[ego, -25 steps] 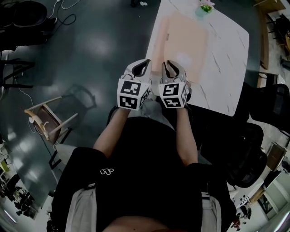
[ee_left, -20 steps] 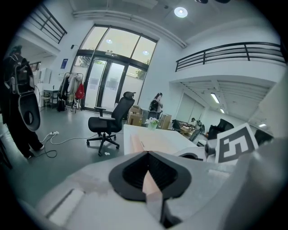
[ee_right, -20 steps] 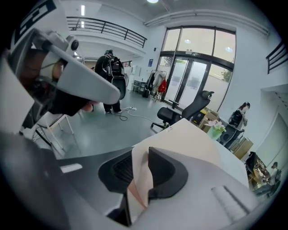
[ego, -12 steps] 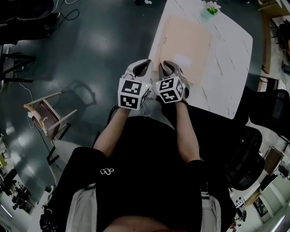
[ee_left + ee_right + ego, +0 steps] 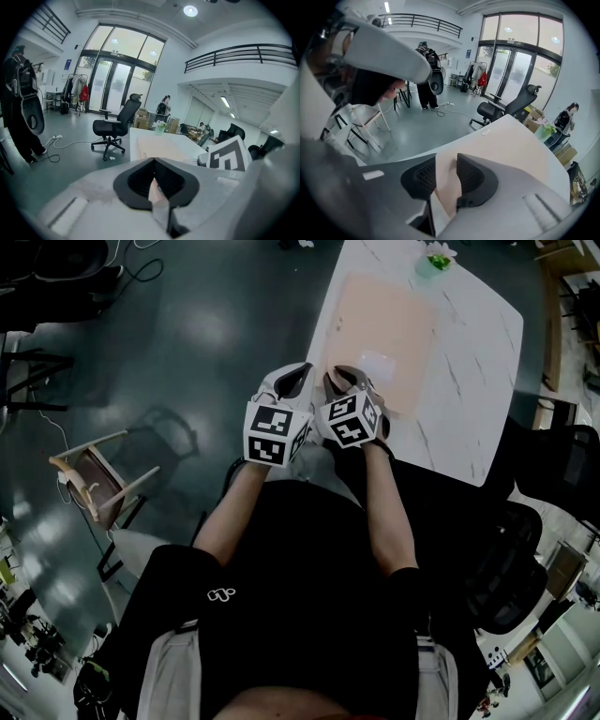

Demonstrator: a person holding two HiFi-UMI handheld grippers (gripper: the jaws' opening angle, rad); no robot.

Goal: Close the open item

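My right gripper (image 5: pixel 340 379) pinches the pink folder (image 5: pixel 389 324) by its near corner on the bench (image 5: pixel 469 381), upper middle. My left gripper (image 5: pixel 296 376) is closed and empty. I should lift slowly and fold it flat.

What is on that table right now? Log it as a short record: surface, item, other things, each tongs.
surface: white marble table
item: peach sheet, lying flat on the table; folder or mat, cannot tell
other: small green plant at the table's far end
left tongs: at the table's near left edge, jaws together, thin peach sliver at the seam
right tongs: at the sheet's near left corner, jaws closed on the peach sheet
spacing: the two tongs side by side, close together
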